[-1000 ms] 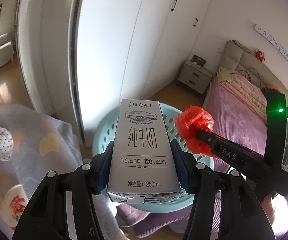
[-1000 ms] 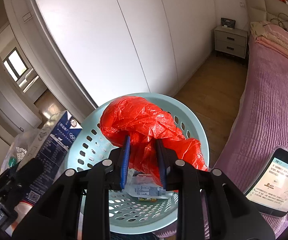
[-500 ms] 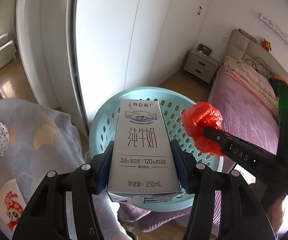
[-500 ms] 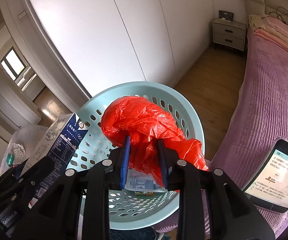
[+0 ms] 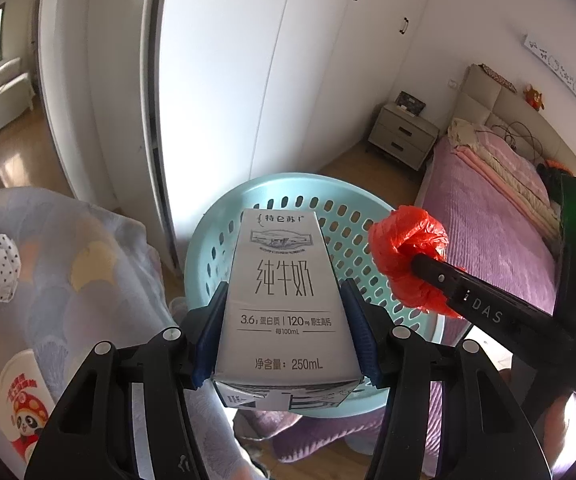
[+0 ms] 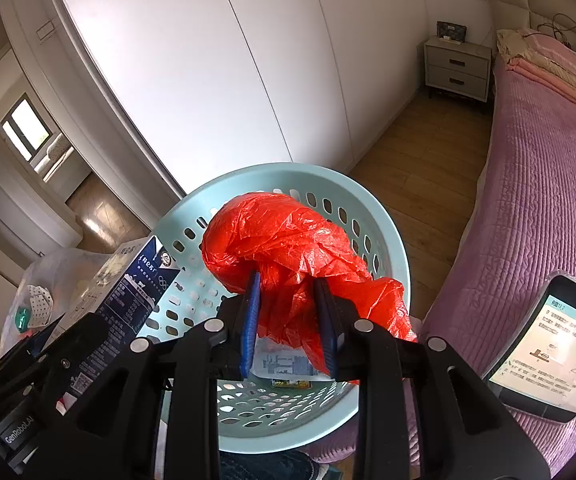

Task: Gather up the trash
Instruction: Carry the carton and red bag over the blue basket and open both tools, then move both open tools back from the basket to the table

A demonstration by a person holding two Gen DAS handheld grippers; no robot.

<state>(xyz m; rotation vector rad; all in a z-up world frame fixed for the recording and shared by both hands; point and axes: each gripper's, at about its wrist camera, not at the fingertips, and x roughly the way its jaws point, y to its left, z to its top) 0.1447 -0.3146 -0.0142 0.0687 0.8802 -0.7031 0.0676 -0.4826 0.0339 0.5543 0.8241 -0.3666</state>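
My left gripper (image 5: 286, 320) is shut on a grey milk carton (image 5: 284, 296) and holds it over the near rim of a light blue perforated basket (image 5: 288, 184). My right gripper (image 6: 290, 316) is shut on a crumpled red plastic bag (image 6: 288, 248) above the same basket (image 6: 396, 256). The red bag also shows in the left wrist view (image 5: 406, 256), to the right of the carton. The carton shows in the right wrist view (image 6: 128, 292), at the basket's left rim. Some packaging (image 6: 284, 364) lies in the basket below the bag.
A purple bed (image 5: 488, 248) lies to the right, with a phone (image 6: 548, 352) on it. A patterned blanket (image 5: 48, 280) is at the left. White wardrobe doors (image 5: 248, 80) and a nightstand (image 5: 402, 136) stand behind the basket on the wooden floor.
Both grippers have moved forward and up over the basket, which now shows more fully below the carton and the red bag. Both grips are unchanged.
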